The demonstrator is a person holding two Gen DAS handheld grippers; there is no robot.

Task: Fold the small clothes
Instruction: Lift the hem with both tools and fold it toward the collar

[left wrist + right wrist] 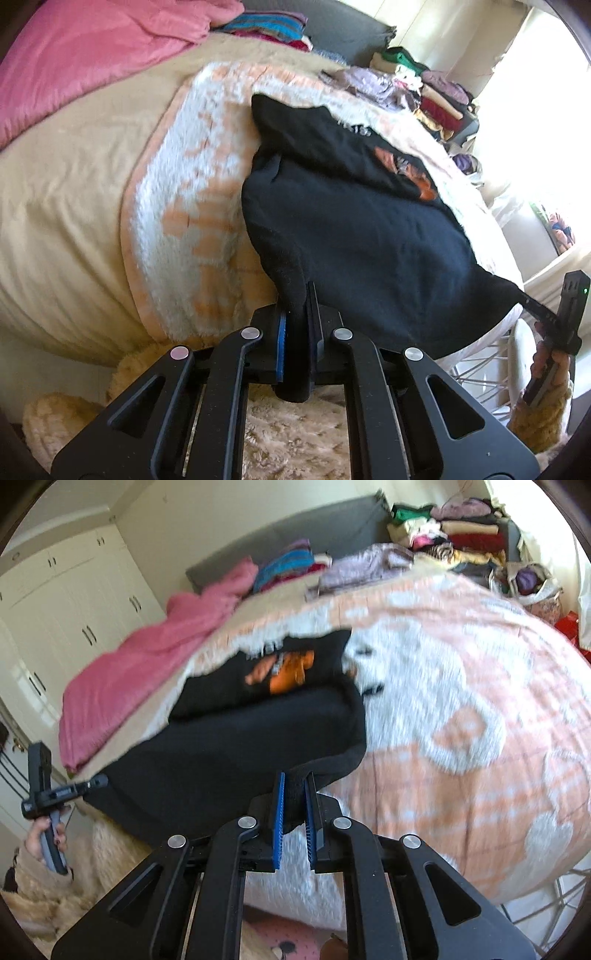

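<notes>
A black garment [354, 229] with an orange print [410, 173] lies on an orange and white fluffy blanket [184, 206] on the bed. Its near half is lifted and folded over toward the print. My left gripper [295, 314] is shut on one near corner of the black garment. My right gripper [294, 797] is shut on the other near corner, where the black garment [236, 746] stretches between the two. The right gripper also shows in the left wrist view [543, 314] at the far right, and the left gripper shows in the right wrist view [88, 784] at the left.
A pink quilt [147, 657] lies on the far left side of the bed. Stacks of folded clothes [461, 528] sit at the headboard end. White wardrobe doors [62, 602] stand at the left. A wire basket [491, 369] stands by the bed edge.
</notes>
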